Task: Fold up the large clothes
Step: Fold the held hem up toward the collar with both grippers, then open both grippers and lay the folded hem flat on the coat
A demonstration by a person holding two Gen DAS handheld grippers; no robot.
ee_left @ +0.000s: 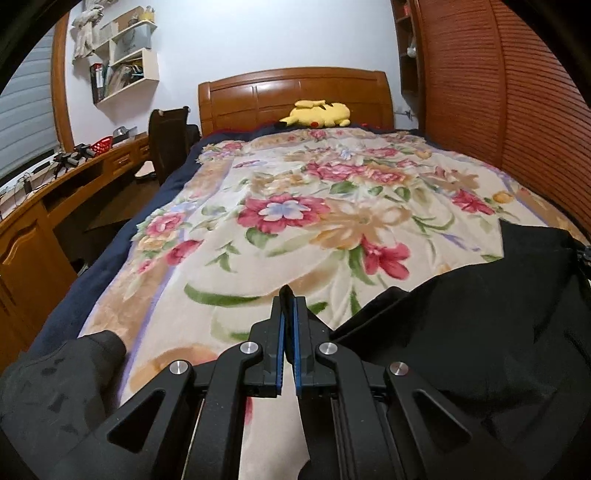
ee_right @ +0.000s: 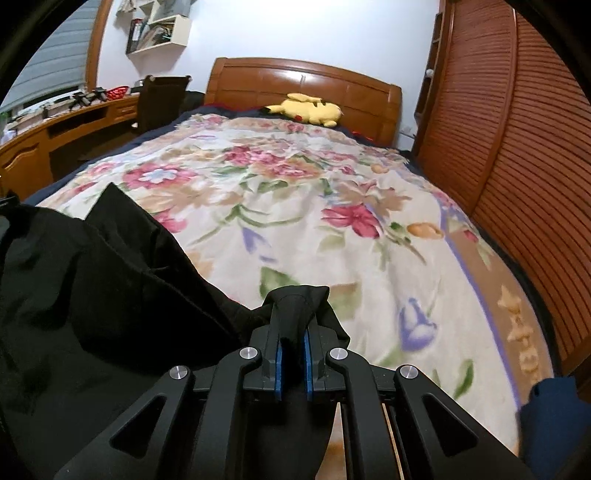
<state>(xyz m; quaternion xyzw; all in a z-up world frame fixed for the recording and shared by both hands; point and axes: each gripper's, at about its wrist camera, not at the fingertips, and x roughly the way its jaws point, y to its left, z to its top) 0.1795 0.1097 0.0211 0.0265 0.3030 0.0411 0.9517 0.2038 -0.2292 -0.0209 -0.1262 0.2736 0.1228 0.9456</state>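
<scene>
Right hand-held gripper (ee_right: 291, 325) pinches black garment (ee_right: 92, 277), seemingly above floral blanket (ee_right: 332, 221).

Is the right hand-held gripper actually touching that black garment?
Touching. The right wrist view shows the right hand-held gripper shut, a fold of the black garment bunched between its blue pads.

A bed (ee_left: 332, 206) with a floral blanket (ee_left: 295, 229) is backed by a wooden headboard (ee_left: 258, 96), where a yellow plush toy (ee_left: 317, 113) is laid. A louvred wooden wardrobe (ee_left: 498, 110) is seen at right. At left, a wooden desk (ee_left: 33, 229), a dark chair (ee_left: 168, 136), white wall shelves (ee_left: 129, 62) and a blinded window (ee_left: 26, 122) are set against a pale wall (ee_left: 258, 33).
</scene>
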